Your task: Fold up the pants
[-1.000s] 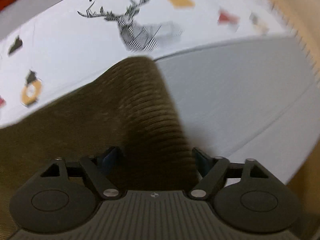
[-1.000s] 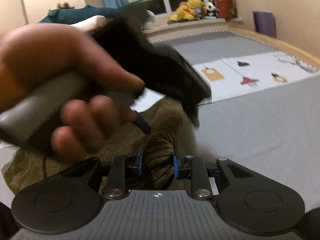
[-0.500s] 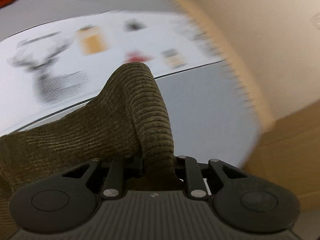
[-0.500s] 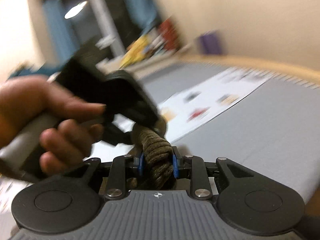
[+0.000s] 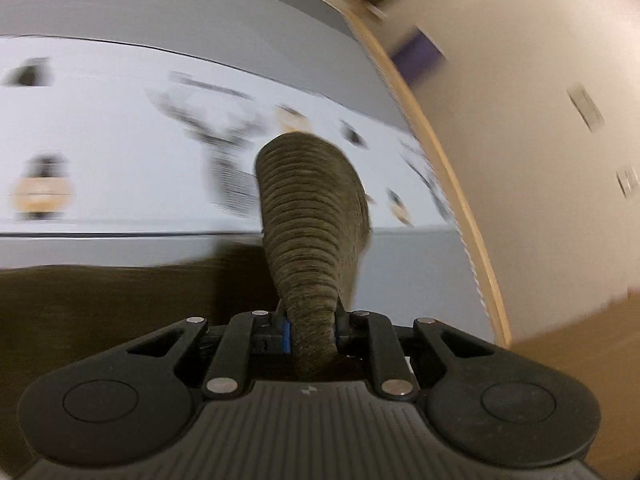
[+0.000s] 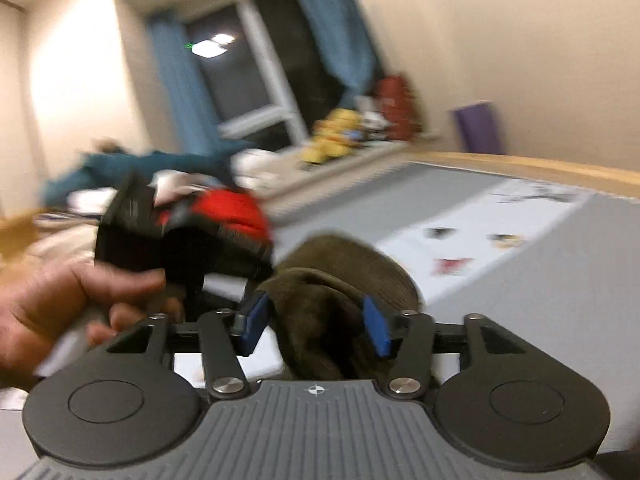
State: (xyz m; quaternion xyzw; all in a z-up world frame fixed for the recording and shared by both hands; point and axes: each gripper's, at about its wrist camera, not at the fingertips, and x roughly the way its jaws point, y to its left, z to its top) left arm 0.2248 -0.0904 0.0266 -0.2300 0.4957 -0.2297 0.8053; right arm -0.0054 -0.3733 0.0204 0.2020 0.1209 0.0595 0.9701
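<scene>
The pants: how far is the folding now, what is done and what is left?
Little looks done: no flat folded stack shows. In hand: the left claw is shut on a bunched ridge of the olive corduroy pants, lifted over the grey bed cover. The right claw has just been opening, its blue pads apart with the fabric loose between them. Left: lay the cloth down, fold and smooth it.

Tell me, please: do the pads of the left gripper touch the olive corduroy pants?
Touching. The left wrist view shows the left gripper shut on a bunched fold of the corduroy pants, no gap at either pad.
</scene>
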